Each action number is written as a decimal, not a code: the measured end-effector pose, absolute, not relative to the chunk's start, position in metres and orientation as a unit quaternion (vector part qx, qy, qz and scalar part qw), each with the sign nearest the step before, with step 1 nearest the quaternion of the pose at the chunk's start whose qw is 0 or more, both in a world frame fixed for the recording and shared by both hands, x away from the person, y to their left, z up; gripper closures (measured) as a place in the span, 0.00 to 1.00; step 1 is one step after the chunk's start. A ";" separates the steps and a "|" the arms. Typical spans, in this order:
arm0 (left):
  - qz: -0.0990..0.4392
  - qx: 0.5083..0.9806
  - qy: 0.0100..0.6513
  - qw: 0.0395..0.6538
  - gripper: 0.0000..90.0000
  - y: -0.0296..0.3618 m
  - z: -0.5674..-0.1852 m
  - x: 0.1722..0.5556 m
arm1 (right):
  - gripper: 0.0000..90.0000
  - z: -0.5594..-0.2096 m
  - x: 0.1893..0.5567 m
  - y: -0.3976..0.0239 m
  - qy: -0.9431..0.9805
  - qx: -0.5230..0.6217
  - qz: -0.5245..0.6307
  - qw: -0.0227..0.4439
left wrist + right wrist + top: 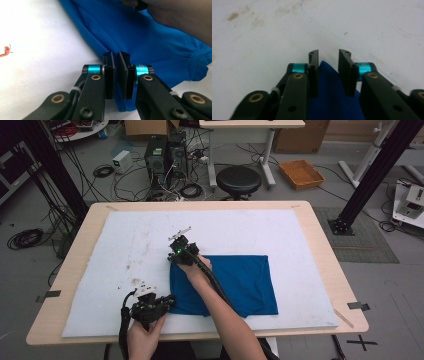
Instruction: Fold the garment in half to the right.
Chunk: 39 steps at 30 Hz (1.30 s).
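A blue cloth point(245, 280), folded to a rough rectangle, lies on the white mat point(240, 230). My left gripper point(169, 302) is at the cloth's near left corner. In the left gripper view the jaws of that gripper point(115, 56) stand almost together, with the edge of the blue cloth point(140, 37) pinched between them. My right gripper point(177, 255) is at the far left corner, and my forearm point(220, 305) lies across the cloth. In the right gripper view its jaws point(328, 53) stand apart. The pointed corner of the cloth point(329, 100) lies between them, with a gap on its right side.
The mat covers most of a wooden table point(320, 235). Brown stains point(137, 281) mark the mat left of the cloth, and a small red mark point(7, 51) shows on it in the left gripper view. A black stool point(238, 179) stands beyond the far edge.
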<state>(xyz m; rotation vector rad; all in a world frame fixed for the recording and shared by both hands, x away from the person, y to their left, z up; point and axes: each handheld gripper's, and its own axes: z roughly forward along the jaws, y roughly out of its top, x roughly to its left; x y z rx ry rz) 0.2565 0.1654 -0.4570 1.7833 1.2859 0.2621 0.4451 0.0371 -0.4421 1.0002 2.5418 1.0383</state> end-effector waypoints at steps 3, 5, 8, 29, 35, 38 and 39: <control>0.105 0.719 0.521 0.448 0.93 0.166 -0.457 0.256 | 0.97 -0.441 0.446 0.037 0.866 0.330 0.359 0.111; 0.108 0.717 0.521 0.450 0.94 0.166 -0.456 0.255 | 0.98 -0.437 0.446 0.034 0.863 0.334 0.364 0.106; 0.119 0.721 0.513 0.451 0.95 0.163 -0.450 0.253 | 0.98 -0.424 0.443 0.024 0.856 0.330 0.385 0.103; 0.078 0.754 0.399 0.517 0.95 0.048 -0.402 0.258 | 0.98 -0.359 0.434 -0.127 0.823 0.337 0.446 0.097; 0.062 0.763 0.386 0.516 0.95 0.010 -0.409 0.266 | 0.98 -0.363 0.434 -0.167 0.817 0.352 0.443 0.106; 0.053 0.763 0.384 0.517 0.95 -0.006 -0.413 0.270 | 0.98 -0.365 0.434 -0.183 0.816 0.360 0.438 0.110; 0.050 0.763 0.384 0.517 0.95 -0.011 -0.414 0.271 | 0.98 -0.367 0.434 -0.189 0.817 0.361 0.435 0.114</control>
